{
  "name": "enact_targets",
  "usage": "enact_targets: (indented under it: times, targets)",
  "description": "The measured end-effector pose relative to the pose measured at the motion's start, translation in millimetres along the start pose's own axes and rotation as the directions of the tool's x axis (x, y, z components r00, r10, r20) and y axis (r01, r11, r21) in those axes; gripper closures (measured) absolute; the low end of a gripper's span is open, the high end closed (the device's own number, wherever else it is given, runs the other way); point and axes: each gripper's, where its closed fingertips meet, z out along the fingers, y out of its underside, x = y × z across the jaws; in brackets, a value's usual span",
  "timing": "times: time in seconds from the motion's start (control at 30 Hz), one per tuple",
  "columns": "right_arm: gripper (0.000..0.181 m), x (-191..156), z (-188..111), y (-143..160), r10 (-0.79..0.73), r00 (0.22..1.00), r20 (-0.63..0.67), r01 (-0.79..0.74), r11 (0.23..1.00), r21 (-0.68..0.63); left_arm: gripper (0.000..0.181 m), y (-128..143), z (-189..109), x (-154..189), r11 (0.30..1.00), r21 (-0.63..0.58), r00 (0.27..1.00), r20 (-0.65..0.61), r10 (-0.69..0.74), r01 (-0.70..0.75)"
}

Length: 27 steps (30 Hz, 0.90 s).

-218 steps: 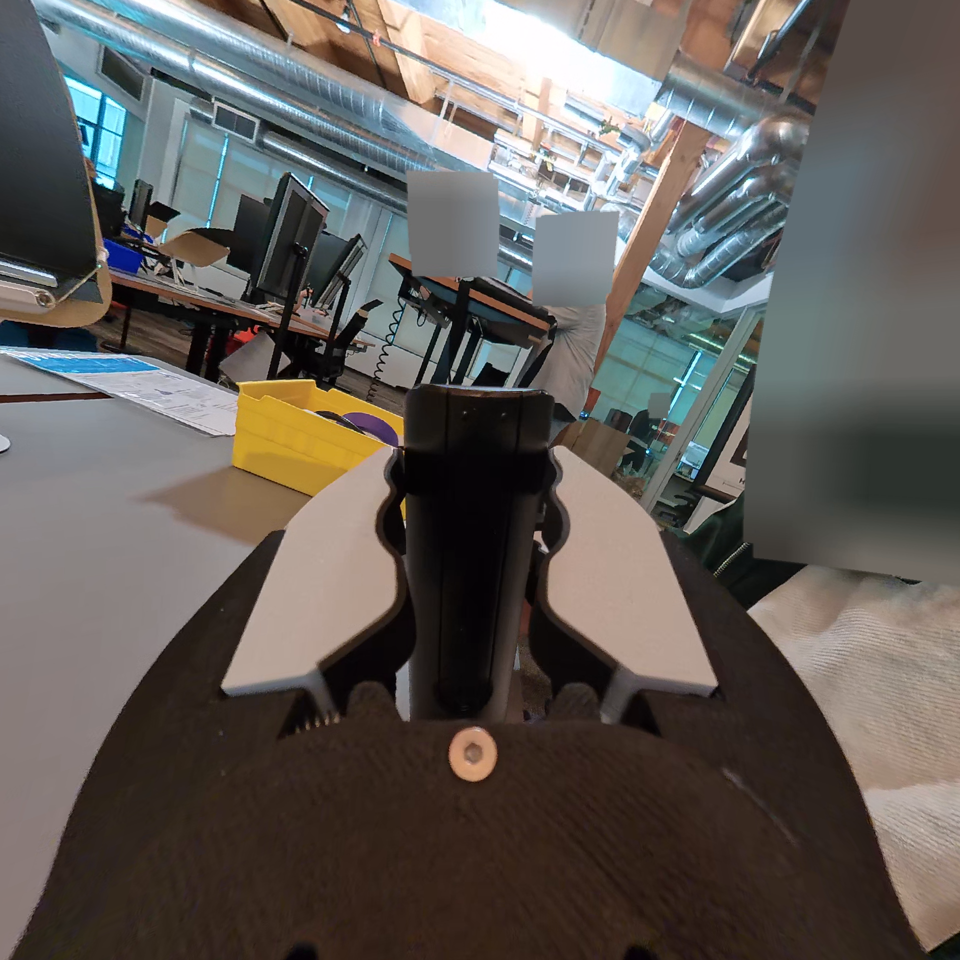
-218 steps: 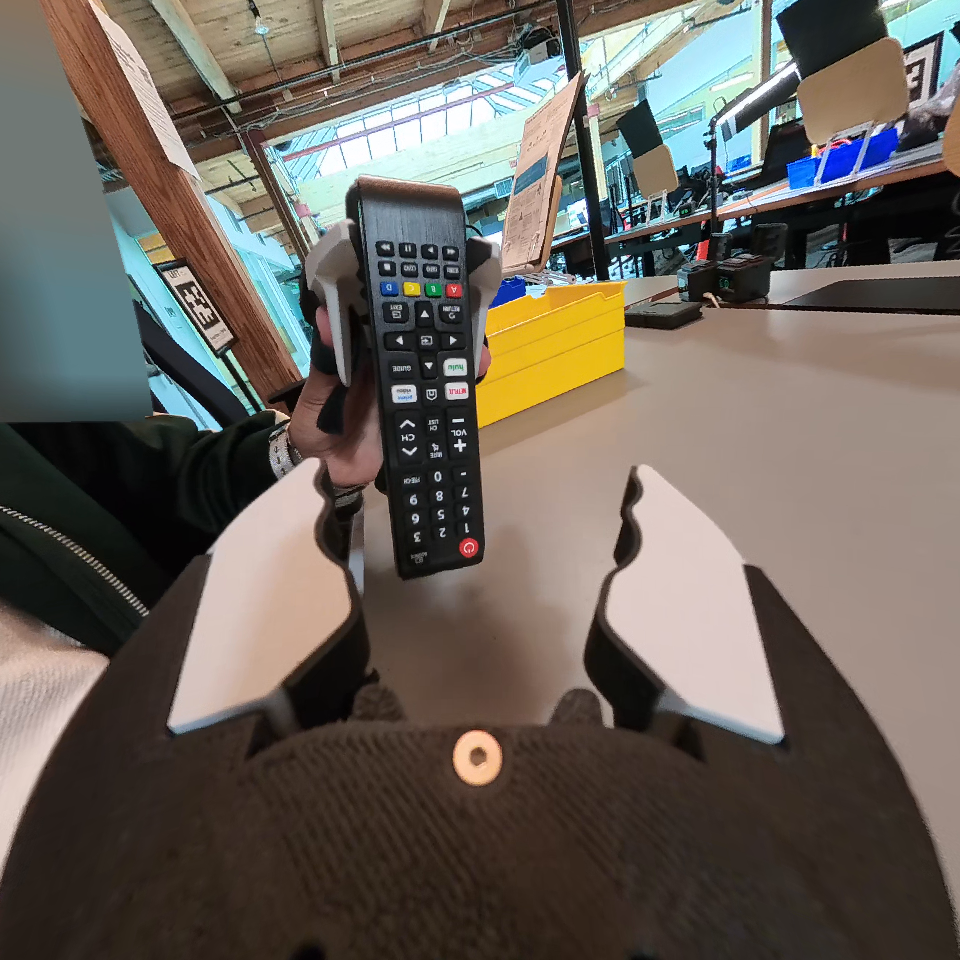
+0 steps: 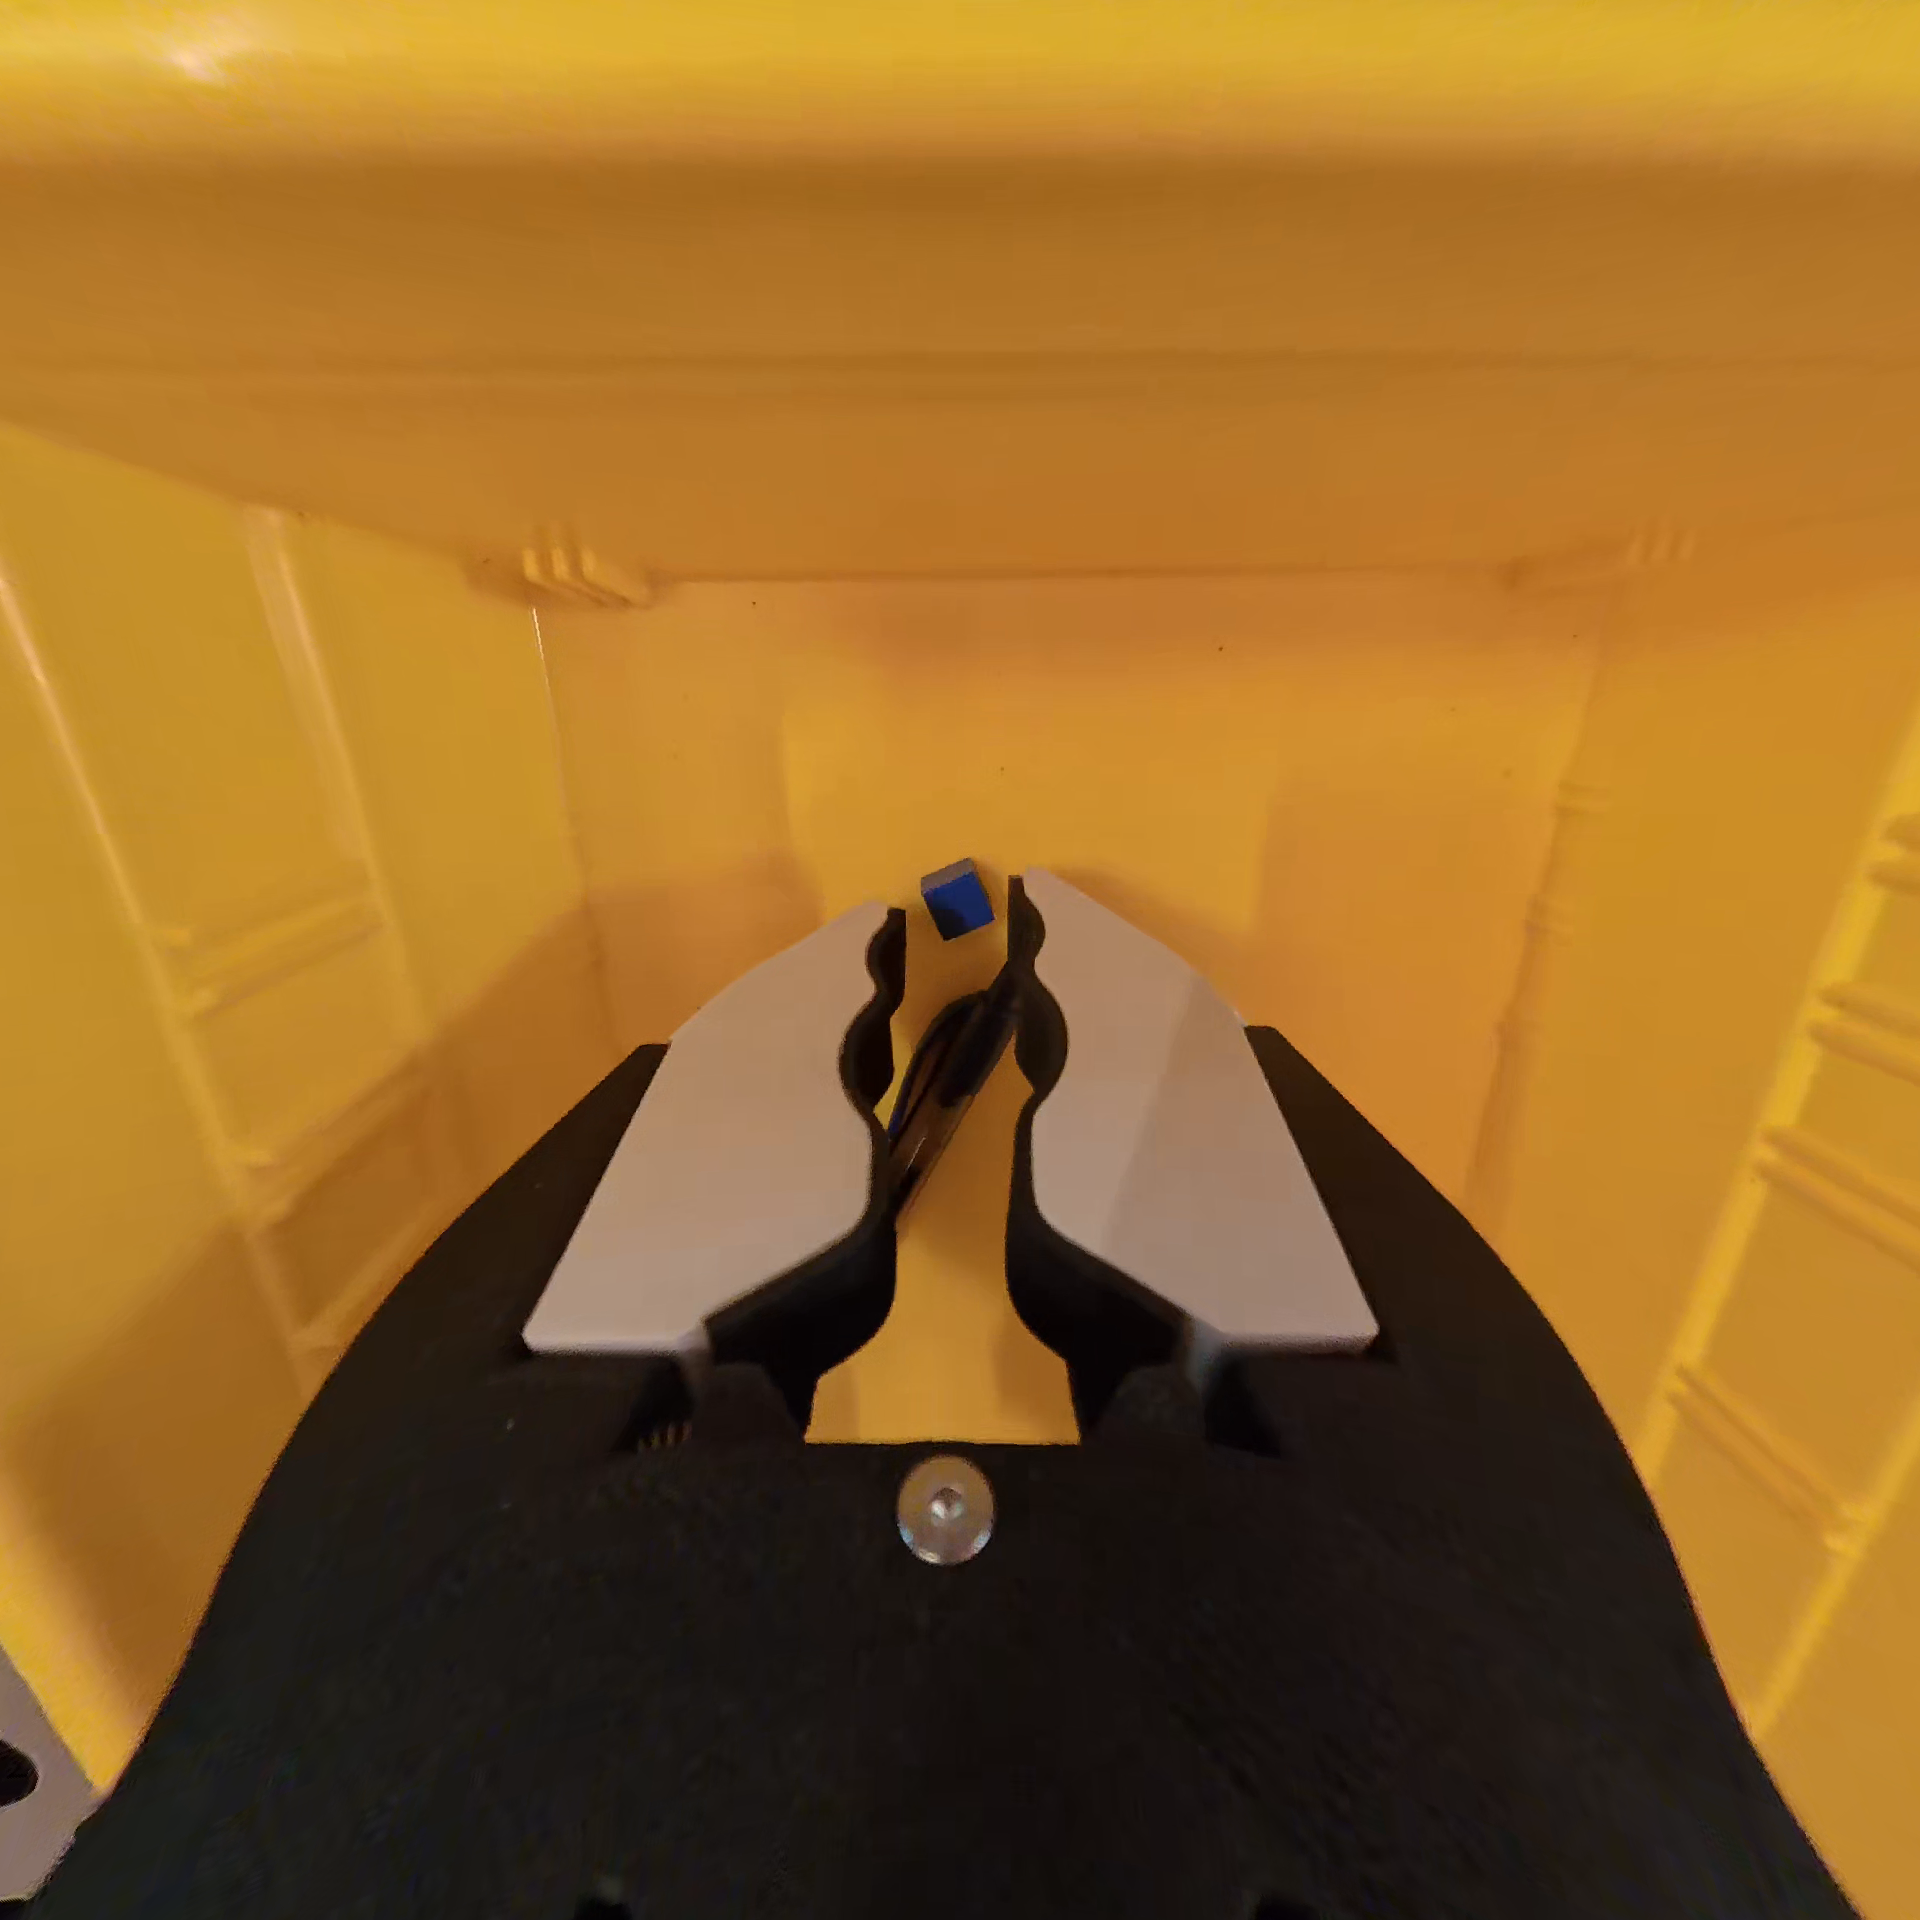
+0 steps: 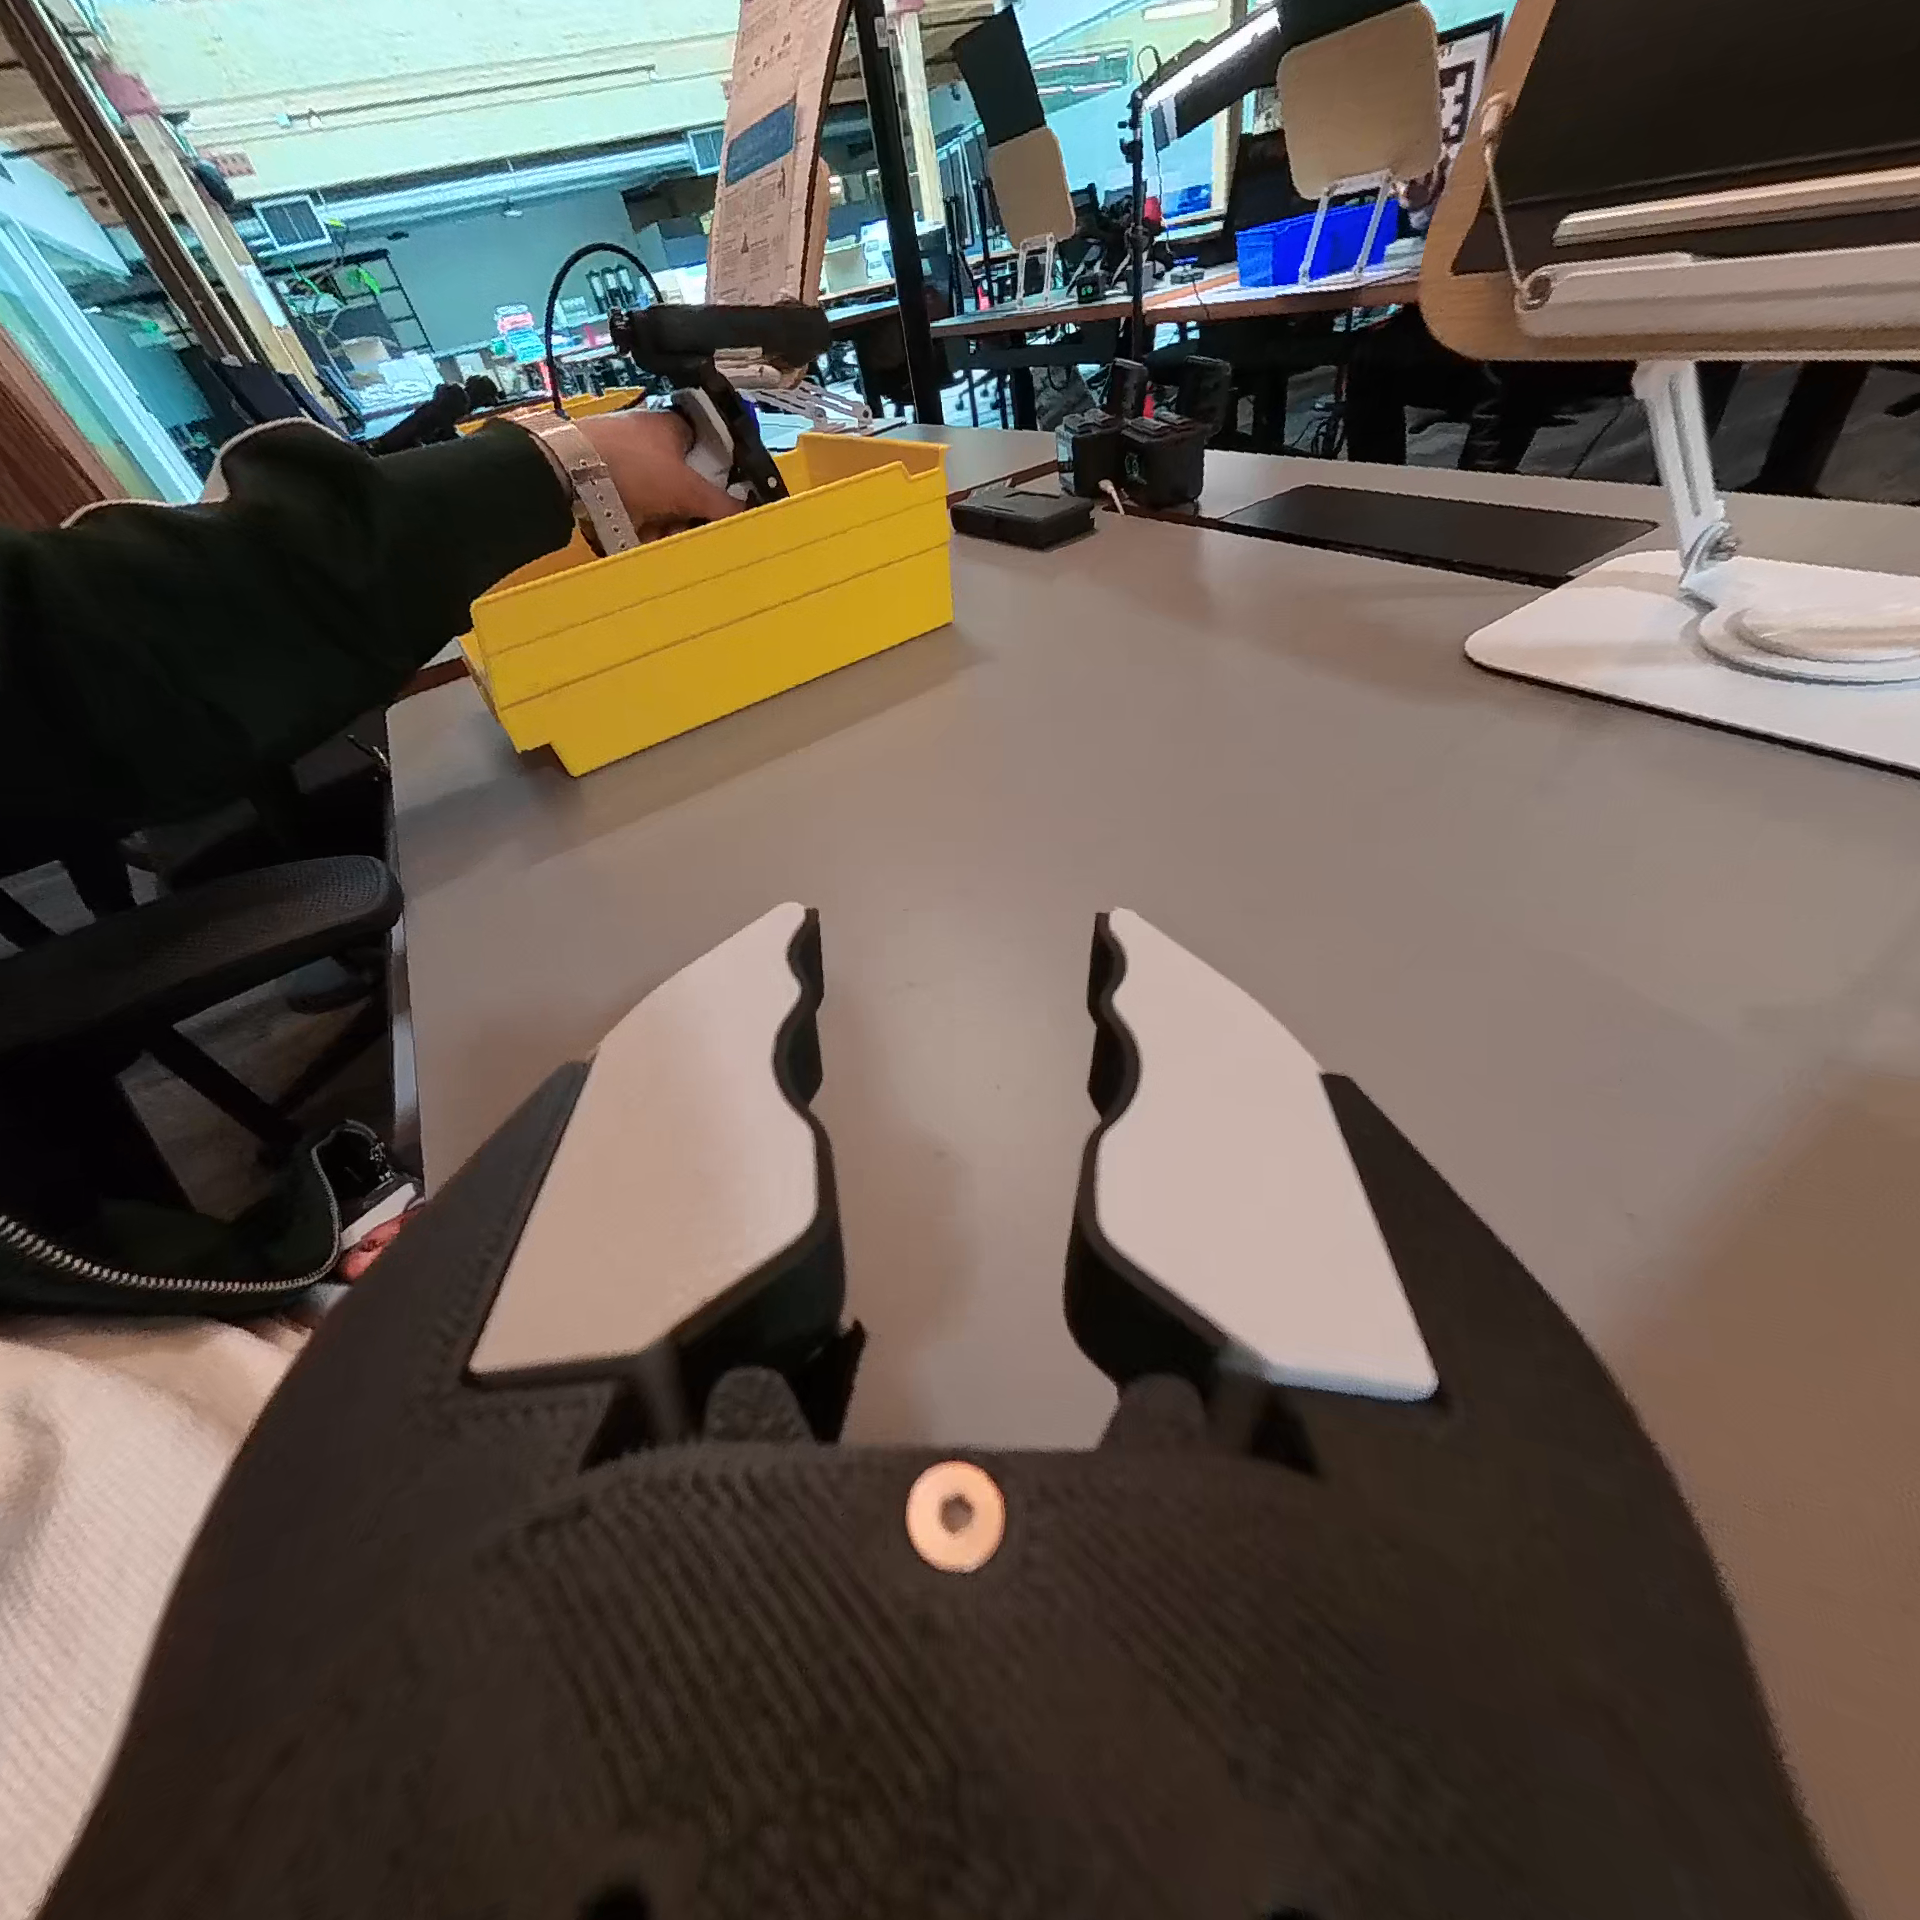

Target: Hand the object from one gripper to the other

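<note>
While the grey table (image 4: 1247, 831) stretches bare ahead of the right gripper (image 4: 956, 920), whose jaws stand wide with nothing between them, the work is off to its far left. There the yellow bin (image 4: 727, 623) sits with the left gripper (image 4: 727, 436) dipped into it.

From inside, the bin's walls close around the left gripper (image 3: 956, 899) on every side. Its jaws are drawn narrow about the object (image 3: 951, 1070), a thin dark piece with a glint of metal. It lies slantwise in the gap, touching the right finger (image 3: 1122, 1091) near the tip and the left finger (image 3: 748, 1122) farther back. Whether it is truly clamped or only cradled cannot be told.

A small blue block (image 3: 961, 914) shows just past the fingertips, probably the object's end.

It looks light, stiff and slim, likely slick where metallic. A slanted hold invites pivoting, so the receiving gripper would best take the protruding blue end squarely.
</note>
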Motion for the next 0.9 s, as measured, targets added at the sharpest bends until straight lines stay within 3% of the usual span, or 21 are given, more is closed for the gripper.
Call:
enact_targets:
  times: [0.17, 0.3, 0.4, 0.47, 0.6, 0.7, 0.8, 0.9]
  targets:
    - [0.132, 2, -2, -1, 0.012, 1.000, -0.001, -0.012, 1.000, 0.005, 0.169, 3, 4, 0, 1.000, -0.011, 1.000, -0.015, 0.008, -0.009]
    - [0.133, 3, -3, -2, 0.005, 1.000, -0.009, -0.005, 1.000, 0.005, 0.169, 2, -11, 7, 0.999, 0.037, 0.998, -0.053, 0.036, -0.034]
    - [0.133, 4, -1, -1, 0.008, 1.000, -0.013, -0.008, 1.000, 0.003, 0.169, -5, -43, 30, 0.984, 0.166, 0.985, -0.144, 0.091, -0.066]
    - [0.134, 4, 3, -4, 0.011, 1.000, -0.016, -0.010, 1.000, 0.008, 0.169, -14, -79, 68, 0.945, 0.317, 0.940, -0.288, 0.181, -0.085]
    - [0.135, -3, 22, -39, 0.035, 0.999, 0.023, -0.037, 0.995, 0.093, 0.169, -15, -165, 171, 0.802, 0.596, 0.728, -0.533, 0.432, -0.041]
    - [0.133, -17, 35, -81, 0.081, 0.990, 0.111, -0.103, 0.973, 0.206, 0.169, 4, -217, 249, 0.686, 0.728, 0.537, -0.578, 0.615, -0.002]
    - [0.133, -15, 32, -108, 0.148, 0.975, 0.167, -0.198, 0.918, 0.345, 0.169, 37, -240, 328, 0.600, 0.800, 0.332, -0.571, 0.751, 0.020]
    - [0.138, -6, 11, -105, 0.193, 0.955, 0.225, -0.278, 0.846, 0.454, 0.169, 76, -242, 393, 0.478, 0.875, 0.137, -0.485, 0.864, 0.082]
